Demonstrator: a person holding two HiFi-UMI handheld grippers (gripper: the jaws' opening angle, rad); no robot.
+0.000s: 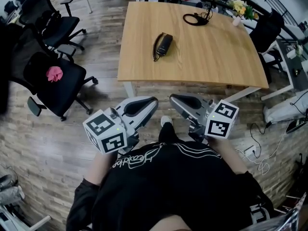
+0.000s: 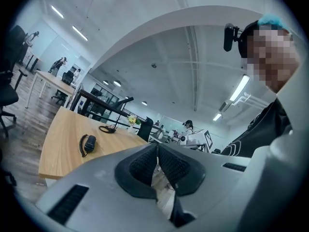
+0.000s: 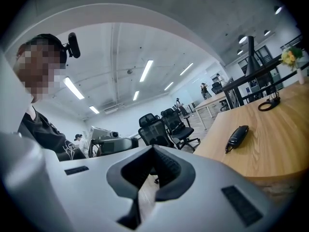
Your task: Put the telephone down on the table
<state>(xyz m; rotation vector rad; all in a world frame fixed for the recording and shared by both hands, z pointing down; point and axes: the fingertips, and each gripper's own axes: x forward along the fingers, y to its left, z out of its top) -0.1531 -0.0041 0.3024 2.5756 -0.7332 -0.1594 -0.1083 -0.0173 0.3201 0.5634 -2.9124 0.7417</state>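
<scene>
Judging from how things lie, the putting-down looks finished: the phone rests flat on the table, well ahead of both grippers and roughly in line with the gap between them, its cord curled along its left side. Nothing touches it. The left gripper has its jaws pressed together on nothing, and the right gripper is likewise closed and empty. Both are held low and close to the person's body, short of the table's near edge, with tips angled forward and inward toward each other and marker cubes turned outward. If anything is left to do, I would say only a rest; no further reach toward the phone seems called for.
</scene>
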